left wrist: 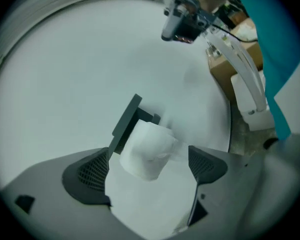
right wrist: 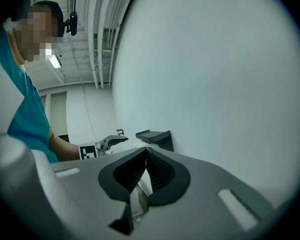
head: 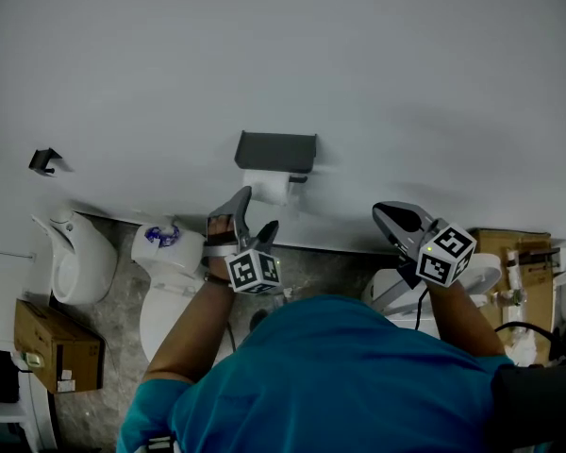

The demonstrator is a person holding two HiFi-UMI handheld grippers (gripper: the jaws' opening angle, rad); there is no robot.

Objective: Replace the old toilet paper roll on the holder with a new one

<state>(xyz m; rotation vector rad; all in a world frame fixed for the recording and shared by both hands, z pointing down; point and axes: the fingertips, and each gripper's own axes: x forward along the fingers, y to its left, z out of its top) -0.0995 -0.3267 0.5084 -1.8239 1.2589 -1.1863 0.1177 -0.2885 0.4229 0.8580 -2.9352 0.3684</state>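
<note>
A dark holder (head: 275, 151) is fixed to the white wall, with a white toilet paper roll (head: 267, 187) hanging under it. My left gripper (head: 253, 217) is open just below and in front of the roll. In the left gripper view the roll (left wrist: 149, 151) shows between the spread fingers (left wrist: 85, 176), a little beyond them and untouched, with the holder (left wrist: 127, 121) behind it. My right gripper (head: 396, 217) hangs to the right of the holder, away from the roll. Its pads (right wrist: 157, 173) meet in the right gripper view, with nothing seen held.
A white toilet (head: 174, 295) stands below the holder, with a white pack printed in blue (head: 160, 237) on its tank. A white fixture (head: 75, 258) and a cardboard box (head: 57, 347) are at the left. Another box (head: 524, 262) is at the right. A small hook (head: 45, 161) is on the wall.
</note>
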